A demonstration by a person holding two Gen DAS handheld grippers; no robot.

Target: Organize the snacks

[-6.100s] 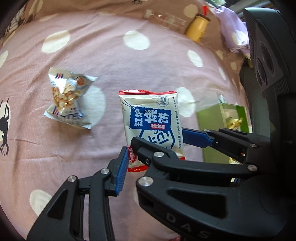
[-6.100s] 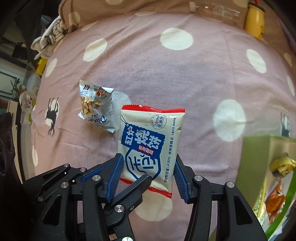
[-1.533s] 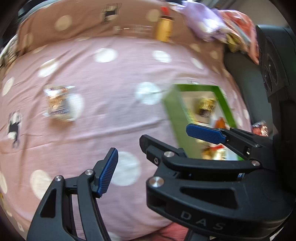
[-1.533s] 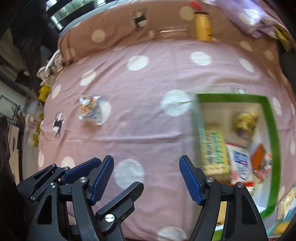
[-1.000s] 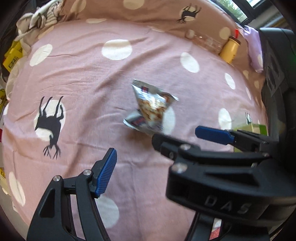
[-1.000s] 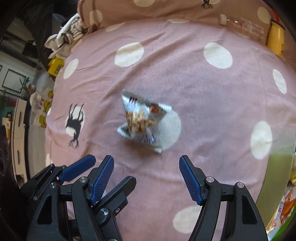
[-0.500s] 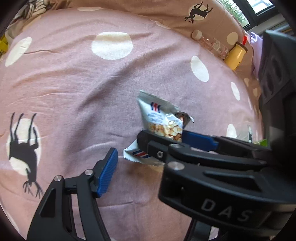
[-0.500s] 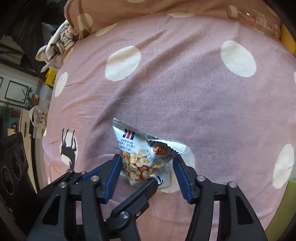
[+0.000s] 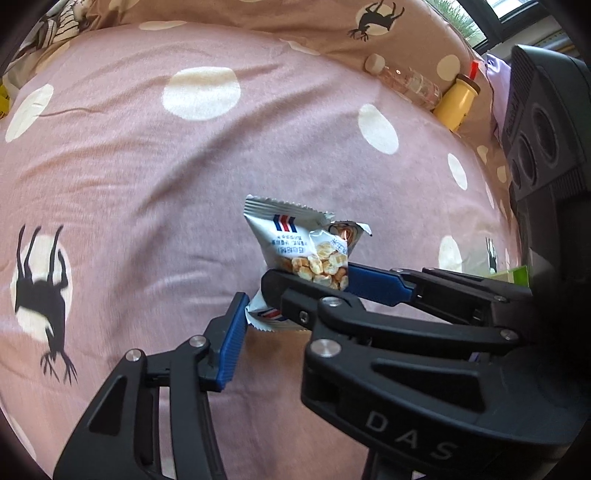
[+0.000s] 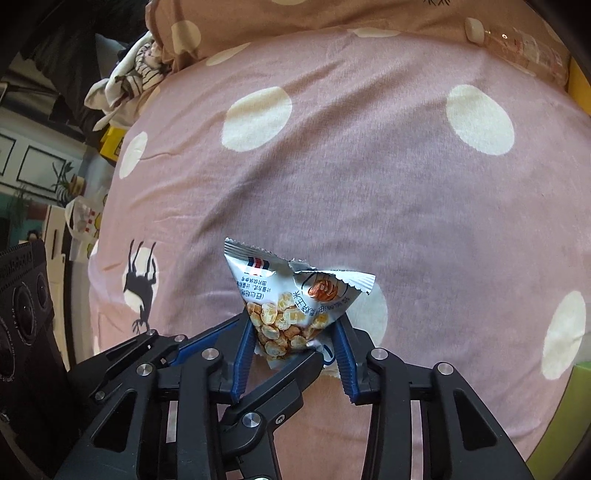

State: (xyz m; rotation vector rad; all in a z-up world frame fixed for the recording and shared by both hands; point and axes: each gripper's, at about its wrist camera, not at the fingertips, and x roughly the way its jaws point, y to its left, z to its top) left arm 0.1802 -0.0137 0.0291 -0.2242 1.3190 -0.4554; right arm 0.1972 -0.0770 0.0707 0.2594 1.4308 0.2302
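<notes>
A small silver snack packet of puffed corn (image 9: 299,243) (image 10: 288,306) sits on the pink polka-dot bedcover (image 9: 184,166). My left gripper (image 9: 295,295) and my right gripper (image 10: 295,350) both have their blue pads closed against the packet's lower sides. The packet's top corners stick up above the fingers. A corner of the green snack box (image 9: 515,275) shows at the right edge, and also in the right wrist view (image 10: 569,413).
A clear bottle (image 9: 406,79) and a yellow bottle (image 9: 458,107) lie at the far edge of the bed against the brown spotted pillow (image 9: 258,22). Crumpled clothes (image 10: 129,77) lie off the bed's left side.
Both grippers moved from the green box over to the corn packet, came down around it, and closed their fingers on its sides.
</notes>
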